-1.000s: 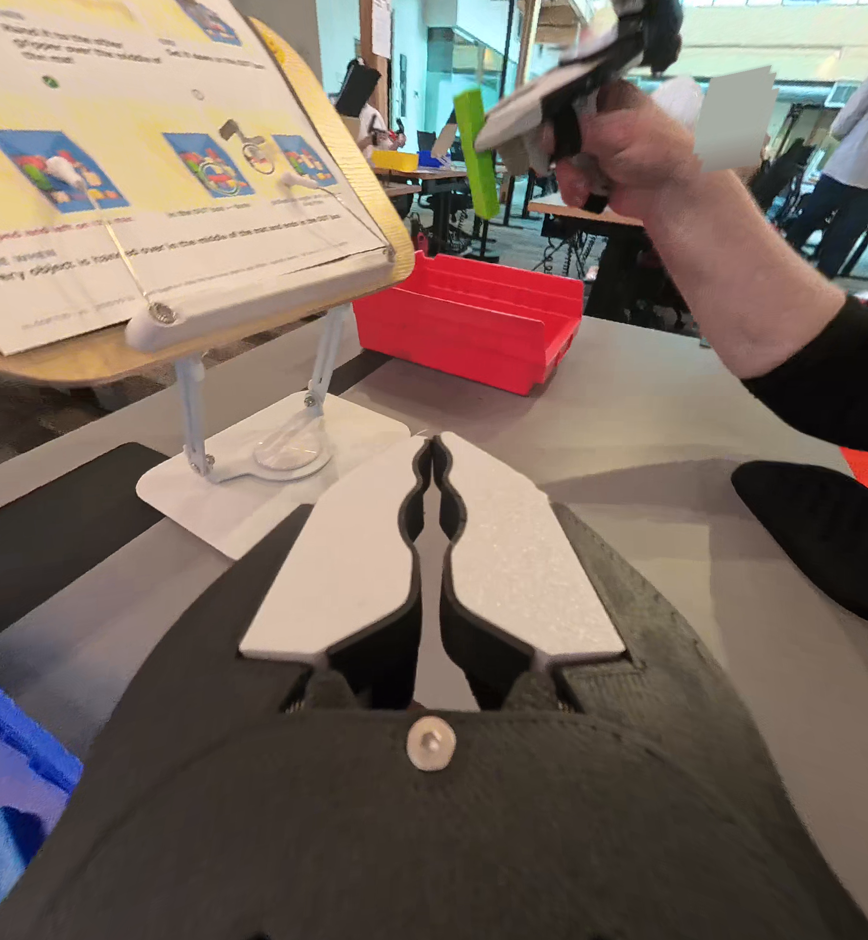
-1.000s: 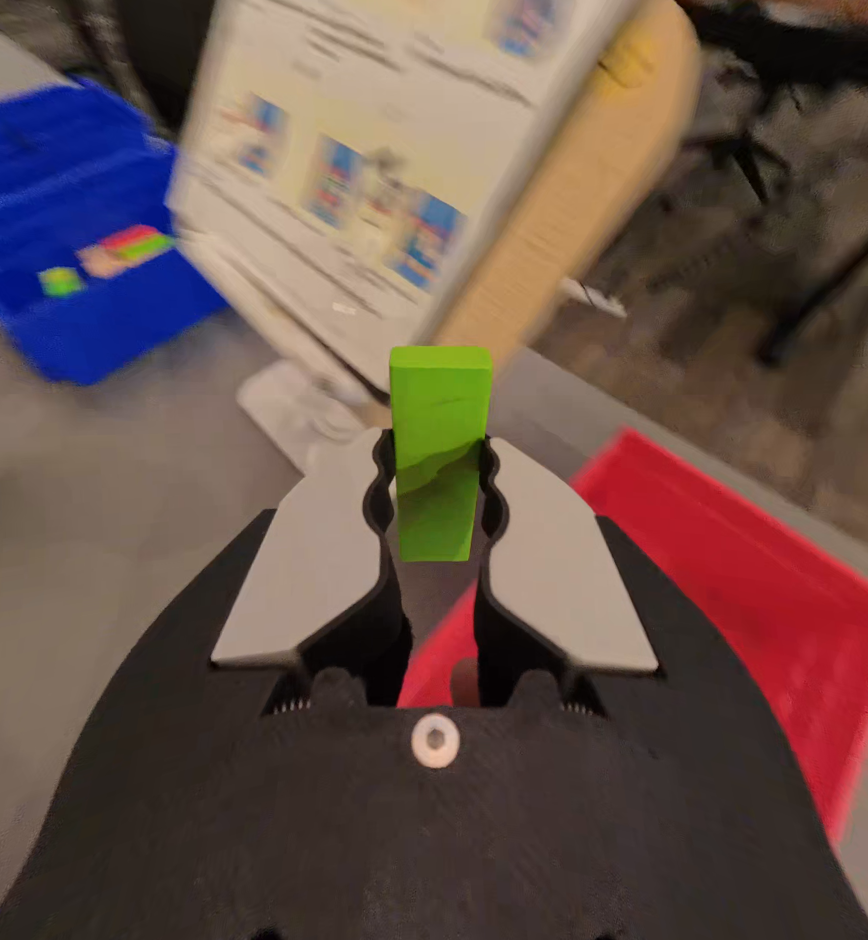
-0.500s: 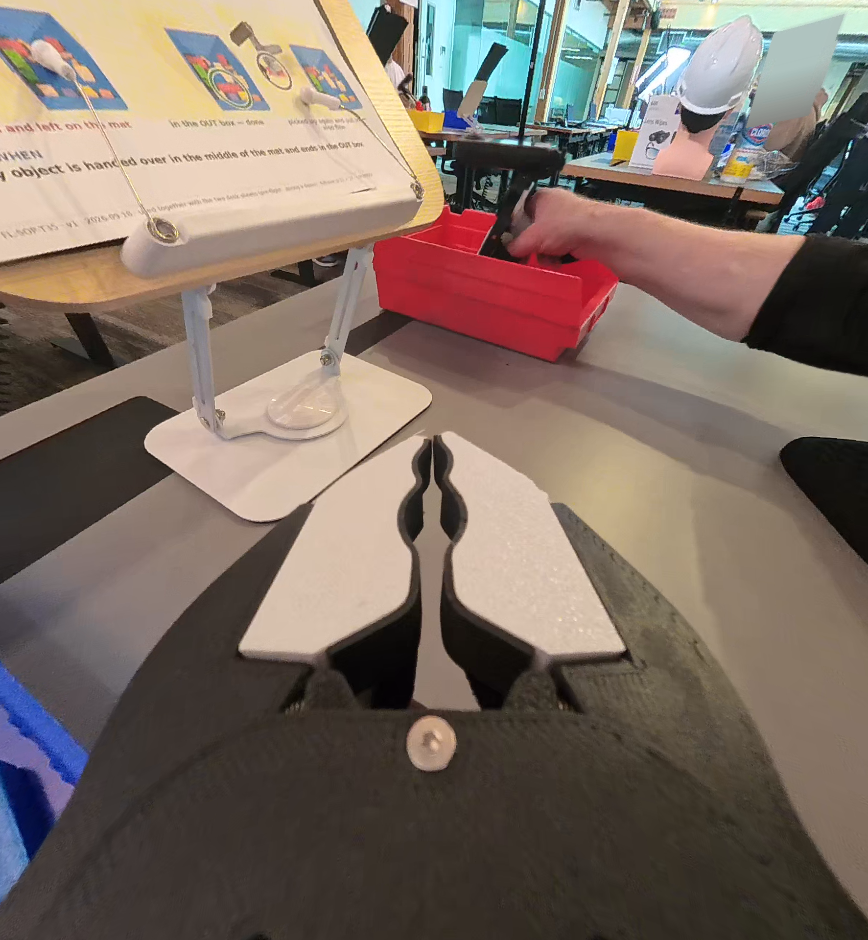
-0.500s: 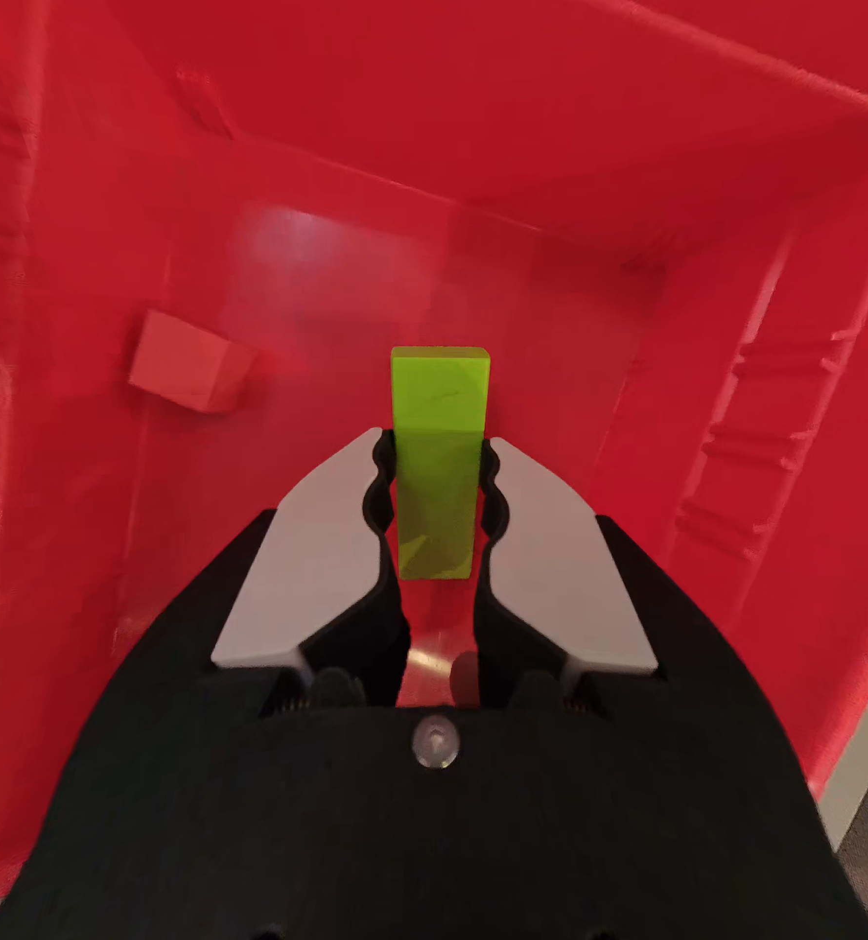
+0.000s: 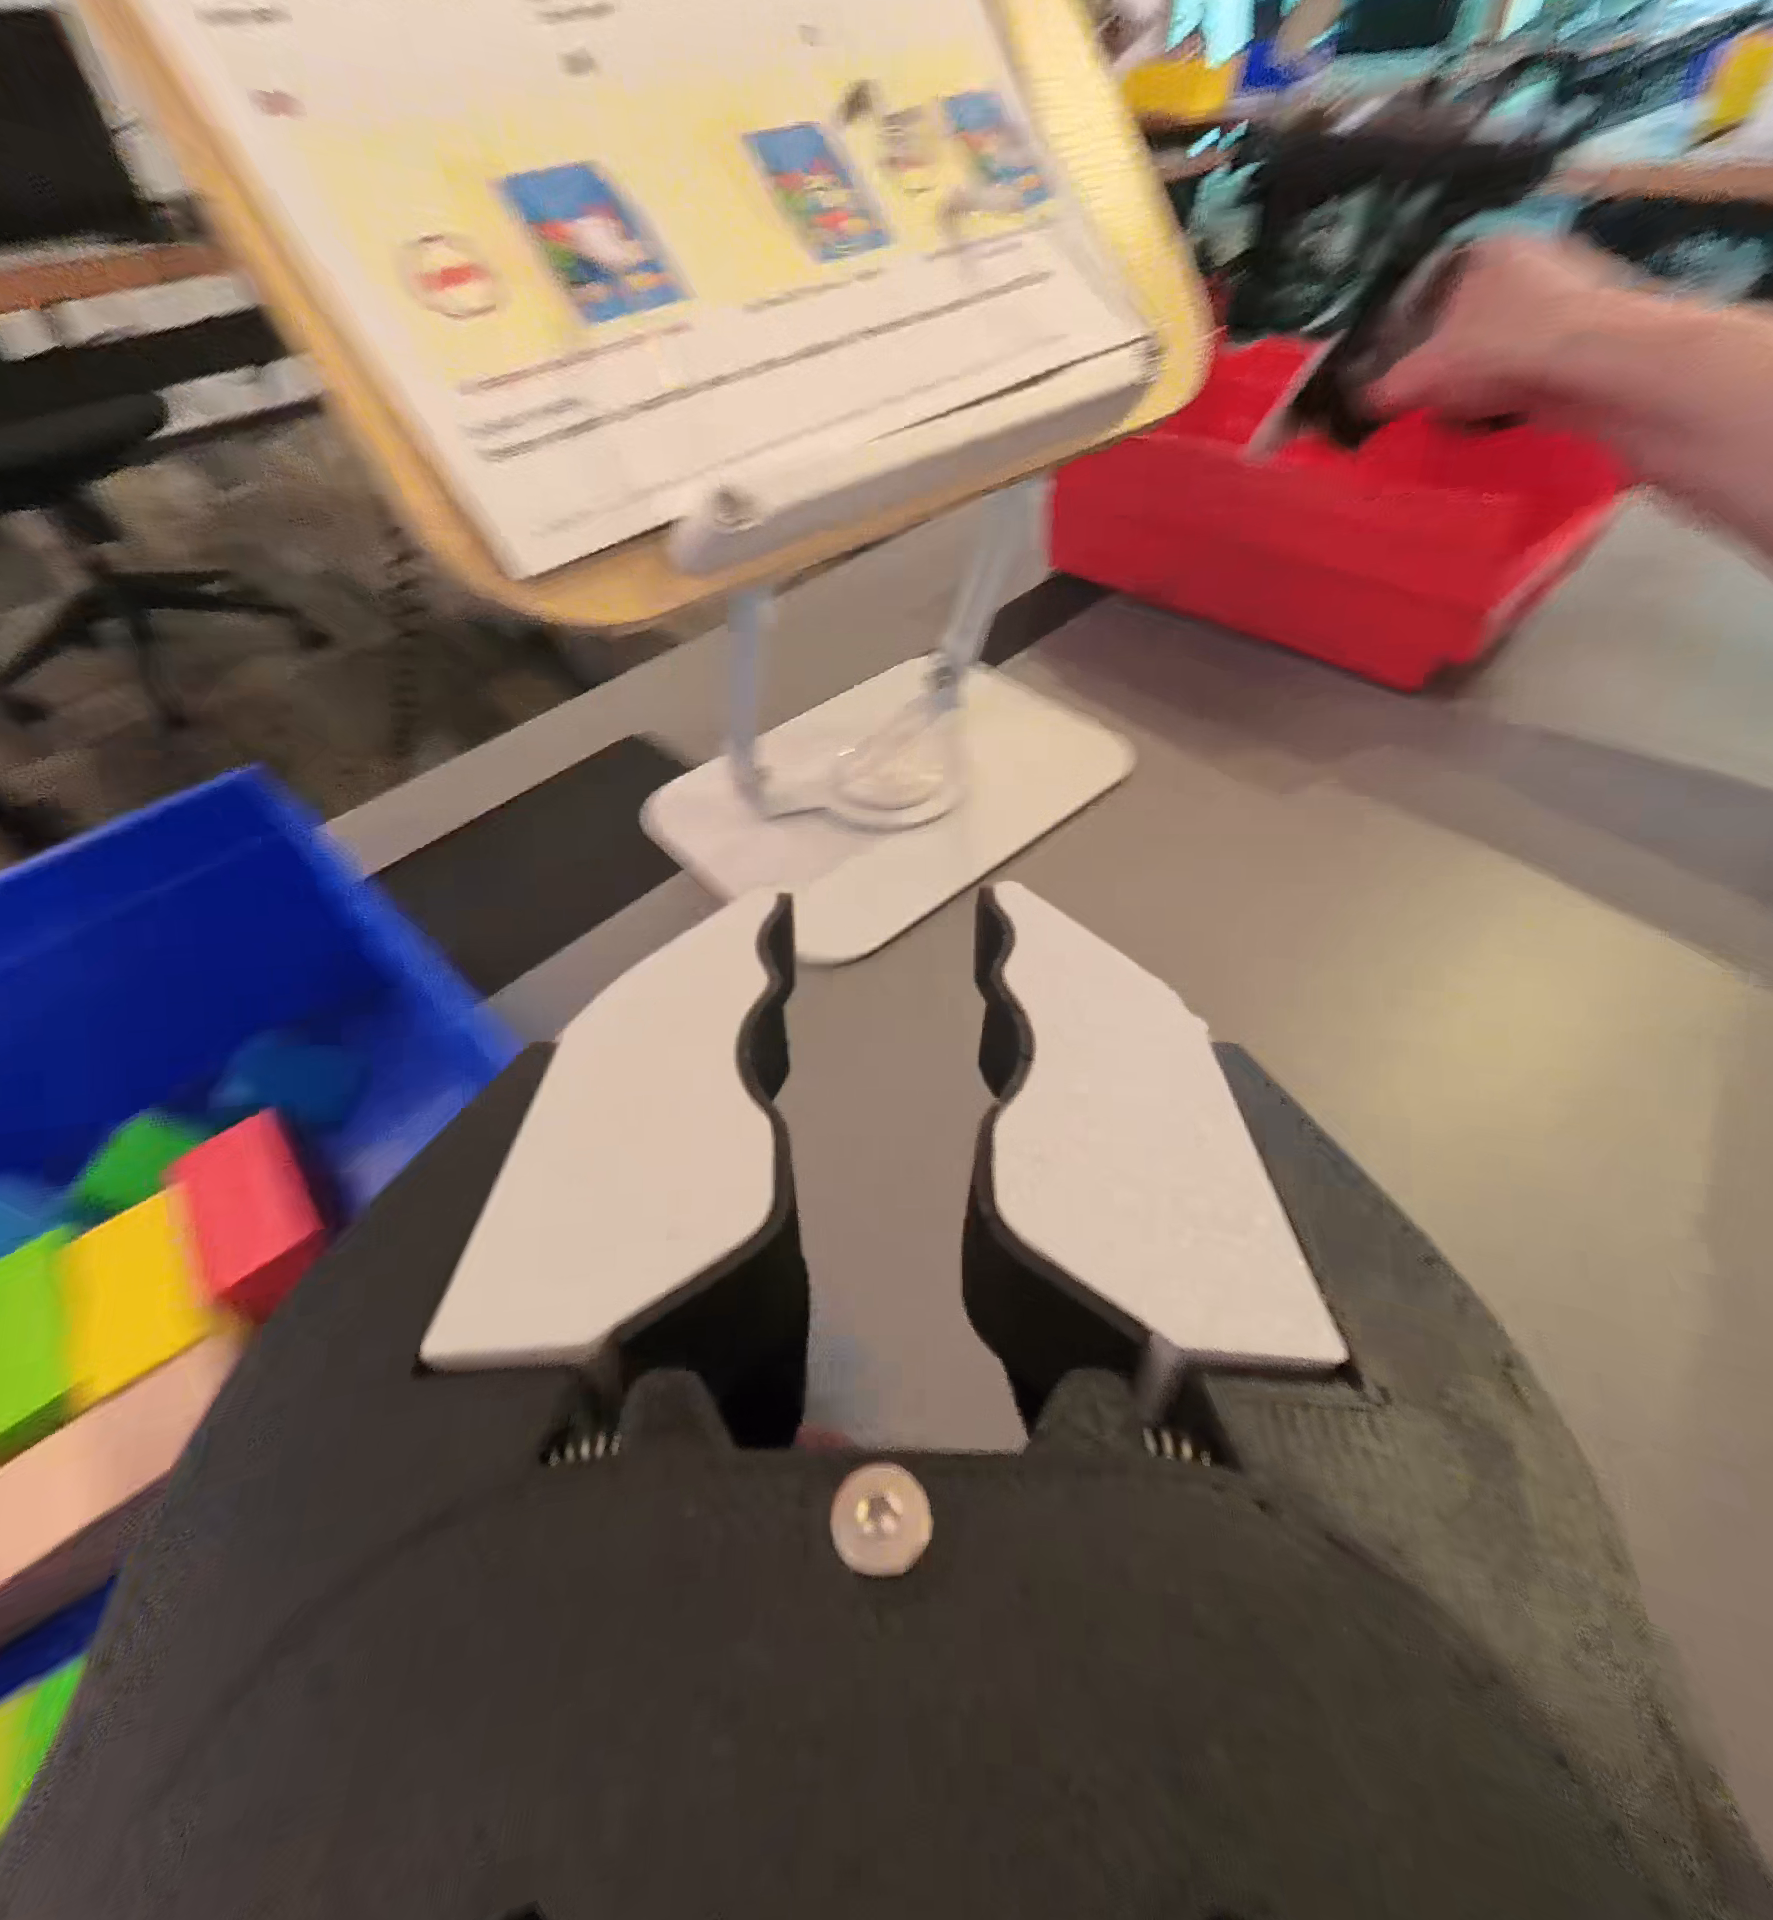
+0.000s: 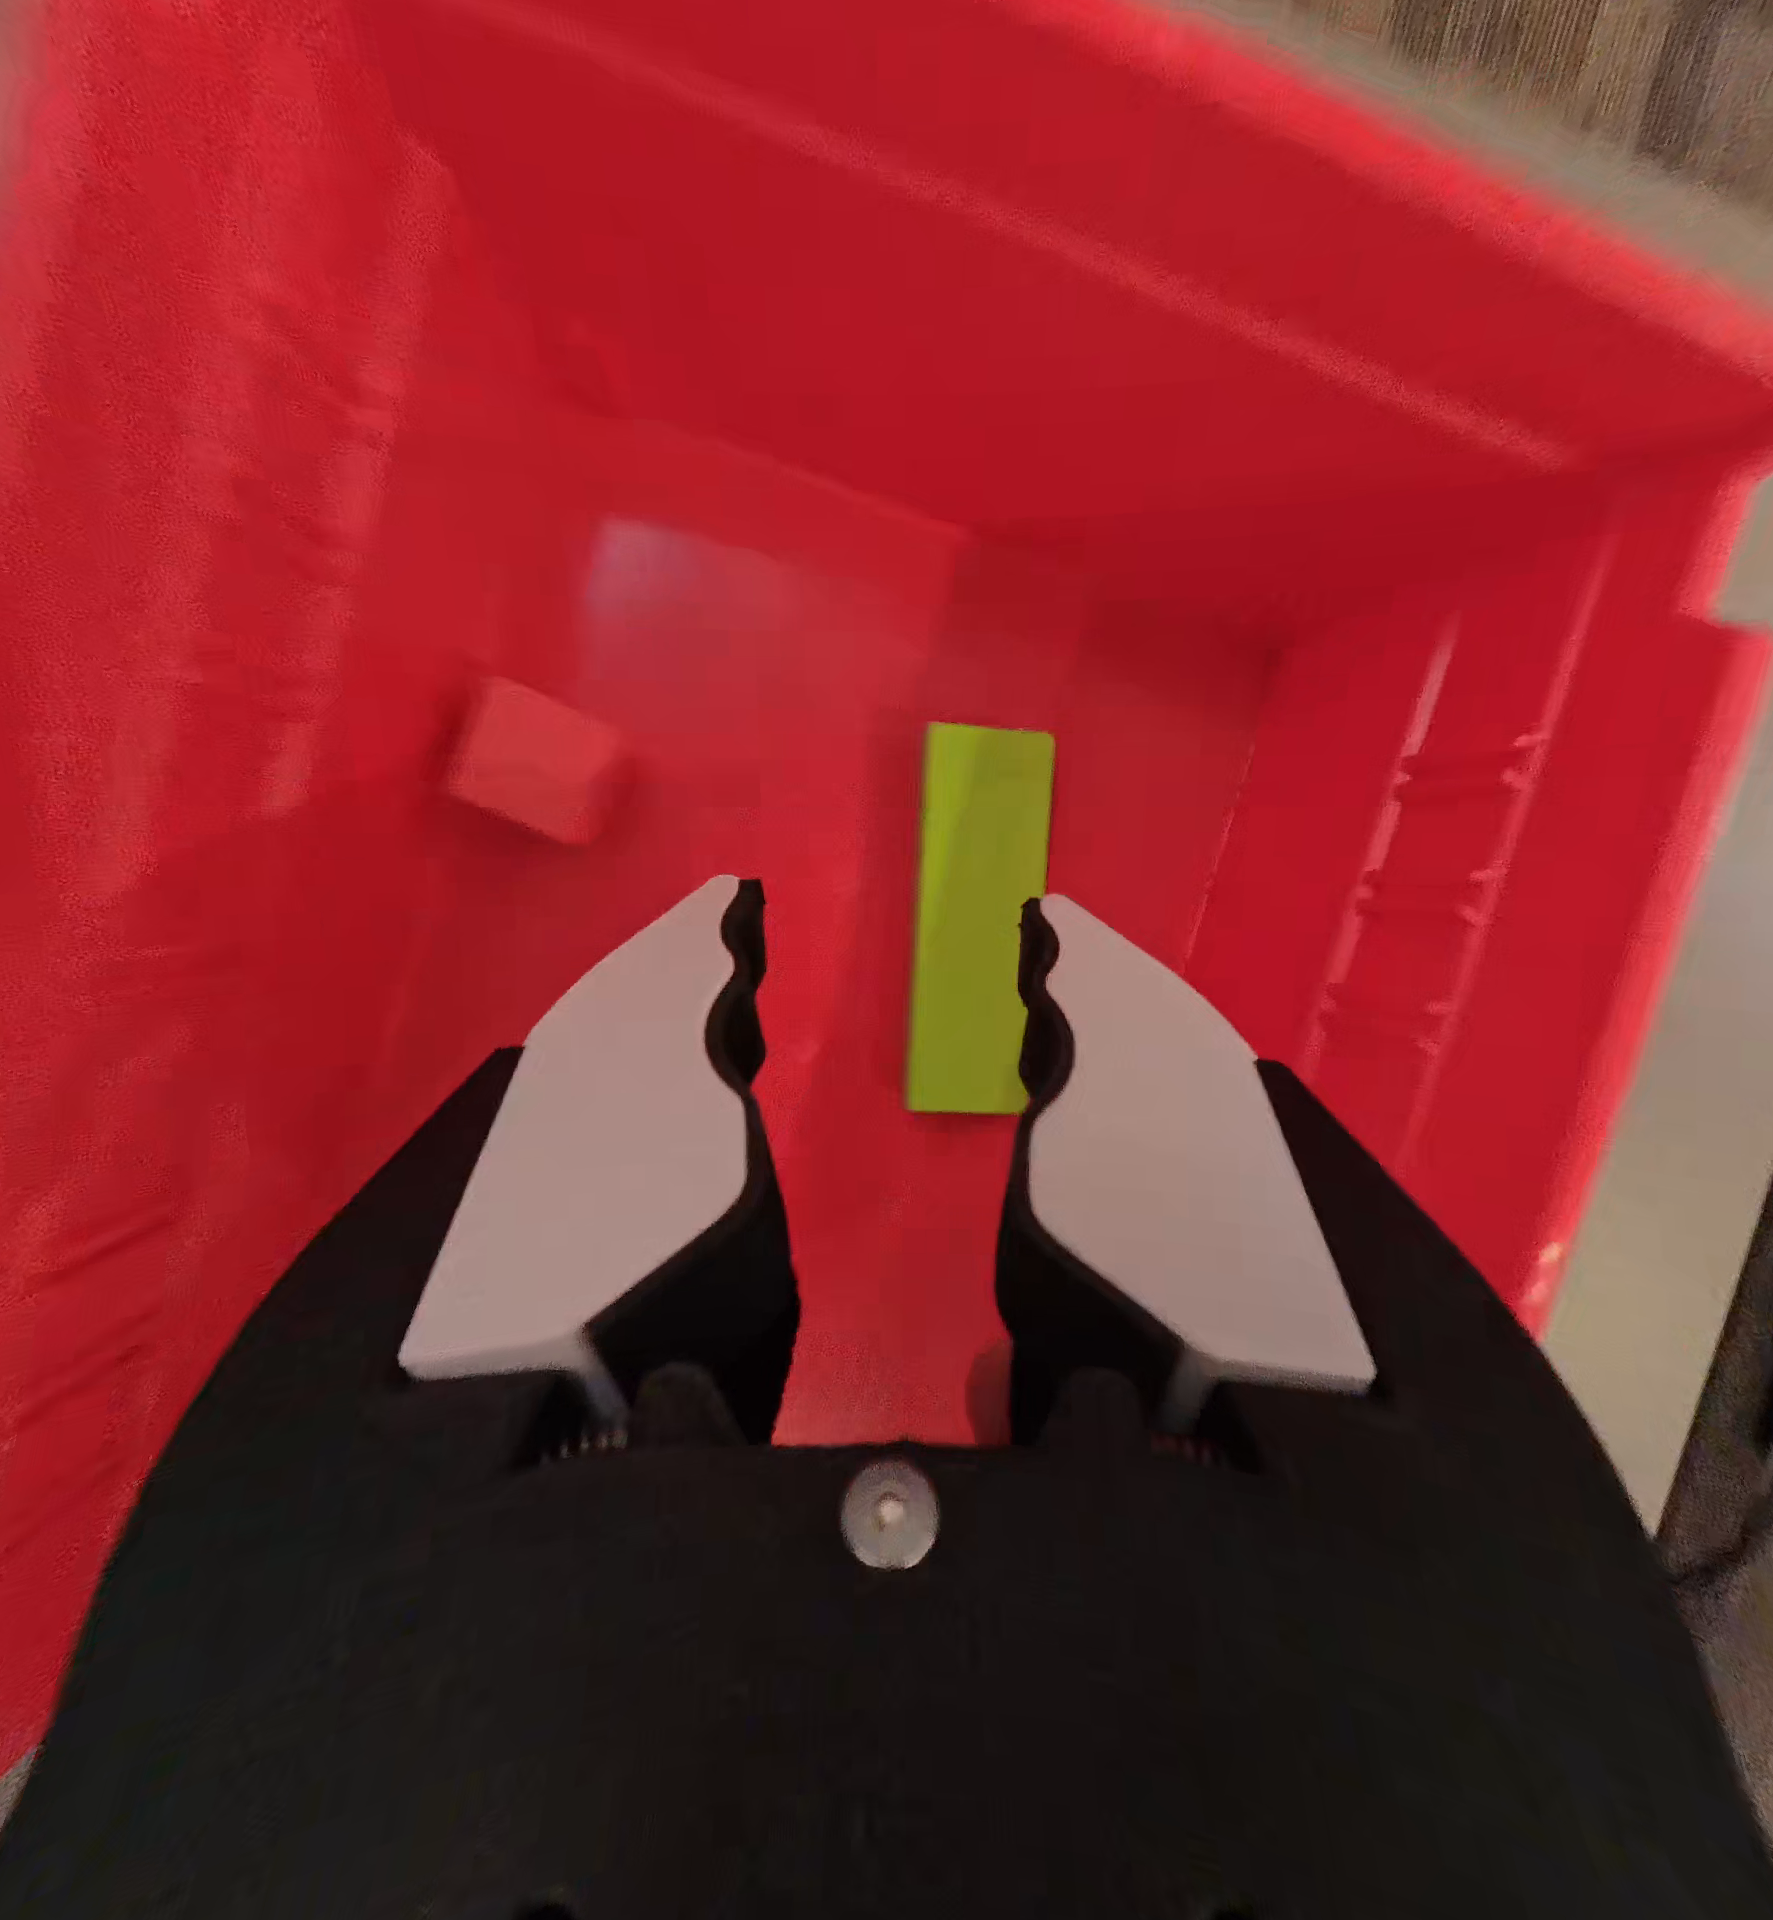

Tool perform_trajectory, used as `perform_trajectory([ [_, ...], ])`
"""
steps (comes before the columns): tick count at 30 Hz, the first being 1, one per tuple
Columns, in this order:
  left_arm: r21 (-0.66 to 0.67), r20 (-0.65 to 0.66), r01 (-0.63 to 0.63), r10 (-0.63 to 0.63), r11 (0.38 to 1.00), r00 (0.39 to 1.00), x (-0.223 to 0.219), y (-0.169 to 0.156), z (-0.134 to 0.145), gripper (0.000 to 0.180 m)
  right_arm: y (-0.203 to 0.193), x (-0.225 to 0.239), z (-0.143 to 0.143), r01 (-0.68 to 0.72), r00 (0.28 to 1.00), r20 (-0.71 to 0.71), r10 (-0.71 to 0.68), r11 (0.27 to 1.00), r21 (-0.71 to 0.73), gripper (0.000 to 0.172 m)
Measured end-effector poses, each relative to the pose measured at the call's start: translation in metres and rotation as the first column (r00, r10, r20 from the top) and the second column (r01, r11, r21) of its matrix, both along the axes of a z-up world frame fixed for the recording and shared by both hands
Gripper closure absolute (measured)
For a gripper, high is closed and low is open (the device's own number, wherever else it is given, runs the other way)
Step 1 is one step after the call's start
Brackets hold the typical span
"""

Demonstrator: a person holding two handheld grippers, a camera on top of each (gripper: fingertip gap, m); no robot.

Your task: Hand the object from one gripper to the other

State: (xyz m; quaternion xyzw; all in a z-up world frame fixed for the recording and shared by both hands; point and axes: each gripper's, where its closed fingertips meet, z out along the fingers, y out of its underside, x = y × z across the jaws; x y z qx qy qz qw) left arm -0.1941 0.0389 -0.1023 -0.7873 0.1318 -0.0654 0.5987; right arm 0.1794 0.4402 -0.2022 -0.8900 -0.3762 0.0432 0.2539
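Note:
In the right wrist view my right gripper (image 6: 887, 899) is open over the inside of the red bin (image 6: 1069, 312). The green block (image 6: 981, 914) lies below it on the bin floor, next to the right finger, with a clear gap to the left pad. A red block (image 6: 534, 758) lies to its left. In the left wrist view my left gripper (image 5: 882, 904) is open and empty above the grey table (image 5: 1433, 987). The right gripper (image 5: 1360, 343) shows far off, blurred, in a hand at the red bin (image 5: 1329, 540).
A blue bin (image 5: 134, 956) with several coloured blocks (image 5: 134, 1278) sits at the left. A tilted instruction board (image 5: 653, 260) on a white stand (image 5: 892, 800) rises behind the left gripper. A black mat (image 5: 529, 842) lies by the stand. The red block (image 6: 534, 758) is about 6 centimetres from my right fingertips.
My right gripper opened and let go of the green block, which now lies in the red bin. My left gripper opened from shut and swung left toward the blue bin.

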Motion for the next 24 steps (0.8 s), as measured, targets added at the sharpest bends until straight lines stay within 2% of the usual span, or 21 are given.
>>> perform_trajectory([
  [2,-0.095,-0.081,-0.138,0.13,0.986,0.988,-0.042,-0.011,-0.002,0.14,-0.02,-0.016,0.038,-0.042,0.996,-0.074,0.048,0.996,0.079,0.127],
  [4,-0.219,-0.154,-0.233,0.203,0.947,0.967,-0.08,-0.021,-0.014,0.137,-0.046,-0.035,0.074,-0.095,0.984,-0.135,0.116,0.984,0.151,0.129],
  [6,-0.321,-0.261,-0.231,0.149,0.918,0.954,-0.101,-0.025,-0.029,0.139,-0.075,-0.057,0.105,-0.156,0.965,-0.177,0.195,0.965,0.211,0.13],
  [8,-0.392,-0.385,-0.202,0.039,0.898,0.922,-0.115,-0.022,-0.047,0.14,-0.103,-0.078,0.129,-0.21,0.941,-0.209,0.265,0.945,0.251,0.13],
  [10,-0.554,-0.417,-0.211,-0.049,0.805,0.908,-0.129,-0.024,-0.079,0.134,-0.129,-0.098,0.146,-0.251,0.922,-0.222,0.317,0.926,0.28,0.13],
  [11,-0.625,-0.387,-0.212,-0.062,0.751,0.92,-0.132,-0.024,-0.093,0.133,-0.141,-0.11,0.153,-0.275,0.909,-0.228,0.348,0.914,0.298,0.131],
  [14,-0.728,-0.31,-0.242,0.007,0.642,0.951,-0.136,-0.017,-0.12,0.134,-0.174,-0.141,0.163,-0.344,0.875,-0.235,0.424,0.884,0.315,0.132],
  [17,-0.805,-0.199,-0.211,0.082,0.554,0.977,-0.128,-0.012,-0.137,0.134,-0.194,-0.165,0.167,-0.386,0.85,-0.233,0.472,0.859,0.335,0.133],
  [20,-0.842,-0.19,-0.225,0.121,0.49,0.974,-0.127,-0.009,-0.151,0.141,-0.205,-0.178,0.163,-0.419,0.835,-0.219,0.505,0.841,0.342,0.134],
  [23,-0.874,-0.233,-0.262,0.12,0.409,0.965,-0.13,-0.011,-0.164,0.141,-0.211,-0.185,0.156,-0.443,0.821,-0.221,0.527,0.831,0.335,0.135],
  [24,-0.876,-0.236,-0.267,0.126,0.401,0.964,-0.13,-0.009,-0.165,0.141,-0.211,-0.187,0.153,-0.45,0.818,-0.219,0.531,0.83,0.33,0.135],
])
